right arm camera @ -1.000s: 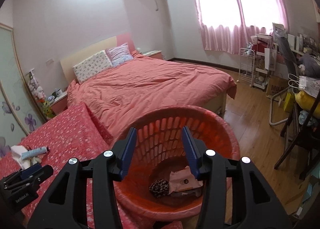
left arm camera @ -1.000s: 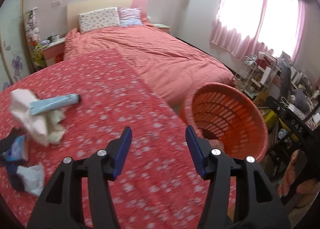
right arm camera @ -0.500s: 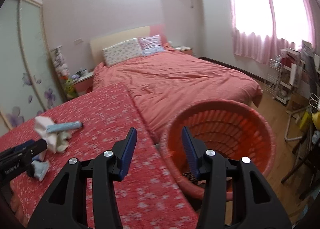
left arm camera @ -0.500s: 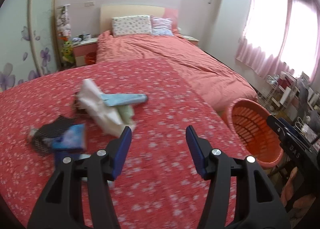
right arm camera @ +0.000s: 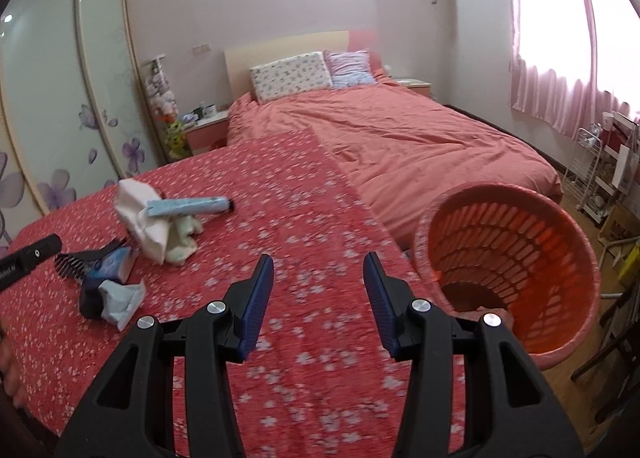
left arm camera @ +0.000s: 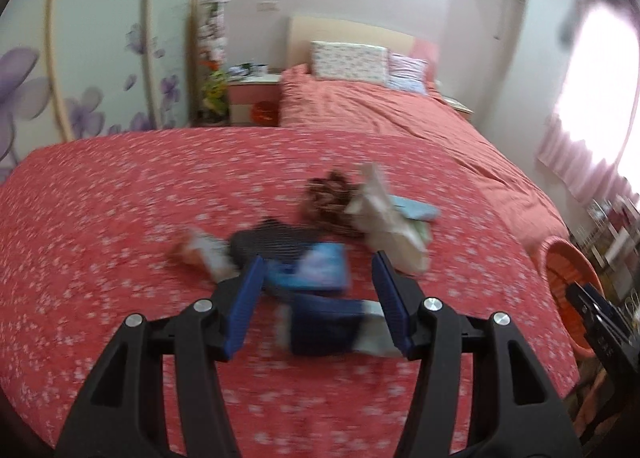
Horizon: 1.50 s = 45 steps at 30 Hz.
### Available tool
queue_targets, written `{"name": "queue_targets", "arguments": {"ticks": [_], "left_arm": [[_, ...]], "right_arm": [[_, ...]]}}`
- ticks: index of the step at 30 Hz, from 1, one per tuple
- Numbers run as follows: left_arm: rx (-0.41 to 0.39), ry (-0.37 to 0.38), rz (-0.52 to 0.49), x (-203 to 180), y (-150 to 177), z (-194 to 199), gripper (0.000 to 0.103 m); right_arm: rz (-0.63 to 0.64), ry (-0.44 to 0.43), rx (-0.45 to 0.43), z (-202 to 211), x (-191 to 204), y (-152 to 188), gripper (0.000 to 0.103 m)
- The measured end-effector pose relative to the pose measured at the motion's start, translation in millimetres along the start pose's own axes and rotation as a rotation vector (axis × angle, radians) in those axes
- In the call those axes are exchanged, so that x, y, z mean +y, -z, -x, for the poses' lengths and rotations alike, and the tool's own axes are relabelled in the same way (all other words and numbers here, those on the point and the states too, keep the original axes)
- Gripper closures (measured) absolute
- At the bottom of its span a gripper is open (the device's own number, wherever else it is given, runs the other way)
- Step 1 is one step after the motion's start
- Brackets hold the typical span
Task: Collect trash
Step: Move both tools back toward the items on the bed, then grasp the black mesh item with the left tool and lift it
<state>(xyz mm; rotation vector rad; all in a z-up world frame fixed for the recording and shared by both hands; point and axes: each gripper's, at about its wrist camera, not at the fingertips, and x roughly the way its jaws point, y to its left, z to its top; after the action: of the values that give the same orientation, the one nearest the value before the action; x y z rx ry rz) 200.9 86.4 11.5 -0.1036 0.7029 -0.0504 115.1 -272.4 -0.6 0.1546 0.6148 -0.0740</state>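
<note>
Now that both grippers have swung left, away from the basket, we face the trash pile on the red cloth again, so another pickup seems next. Our left gripper hangs spread and empty just above the near wrappers, while our right gripper, also spread and empty, hovers over bare cloth with the basket just right.
</note>
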Motion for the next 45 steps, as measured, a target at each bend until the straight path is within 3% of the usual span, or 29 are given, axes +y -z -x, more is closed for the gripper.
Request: {"name": "queue_targets", "arguments": {"ticks": [10, 16, 19, 24, 34, 41, 45], "left_arm": [[0.11, -0.019, 0.096, 40, -15, -47, 0.051], [0.178, 0.004, 0.125, 49, -1, -64, 0.068], [0.193, 0.03, 0.152, 54, 4, -68, 0.082], [0.162, 0.042, 0.148, 58, 3, -67, 0.097], [-0.007, 0.014, 0.085, 63, -23, -25, 0.097], [-0.044, 0.008, 0.086, 73, -36, -12, 0.097], [-0.049, 0.013, 0.086, 79, -39, -10, 0.097]], "right_arm": [[0.067, -0.022, 0.024, -13, 34, 4, 0.055], [0.091, -0.028, 0.037, -20, 46, 5, 0.056], [0.101, -0.032, 0.039, -23, 51, 4, 0.056], [0.118, -0.037, 0.039, -26, 59, 3, 0.055], [0.118, -0.122, 0.057, -41, 83, -9, 0.056], [0.115, -0.236, 0.114, -66, 112, -15, 0.058], [0.13, -0.244, 0.14, -79, 125, -14, 0.058]]}}
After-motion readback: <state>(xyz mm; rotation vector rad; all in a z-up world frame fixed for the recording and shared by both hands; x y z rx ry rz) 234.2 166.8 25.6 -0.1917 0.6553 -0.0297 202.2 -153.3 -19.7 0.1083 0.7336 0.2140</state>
